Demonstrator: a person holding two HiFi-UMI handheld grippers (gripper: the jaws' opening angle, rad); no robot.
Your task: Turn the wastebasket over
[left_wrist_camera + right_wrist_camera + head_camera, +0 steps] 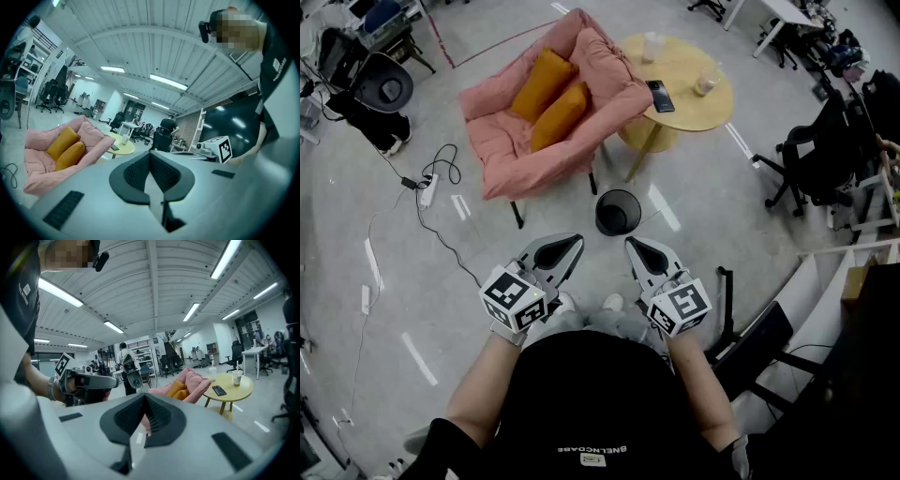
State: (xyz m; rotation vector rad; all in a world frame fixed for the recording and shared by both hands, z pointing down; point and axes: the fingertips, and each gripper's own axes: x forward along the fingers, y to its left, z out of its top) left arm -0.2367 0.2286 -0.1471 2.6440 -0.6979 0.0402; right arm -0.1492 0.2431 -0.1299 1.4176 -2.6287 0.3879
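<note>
1. The left gripper [570, 244] is held out in front of the person, with its jaws closed together and nothing between them.
2. The right gripper [635, 247] is held just beside it, its jaws likewise closed and empty.
3. The wastebasket [618, 212] is seen upright on the floor ahead of both grippers, untouched, near the armchair [497, 141] and the table [684, 108].

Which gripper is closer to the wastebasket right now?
Right. The right gripper sits just below the wastebasket; the left gripper farther off, lower left. Neither touches it.
</note>
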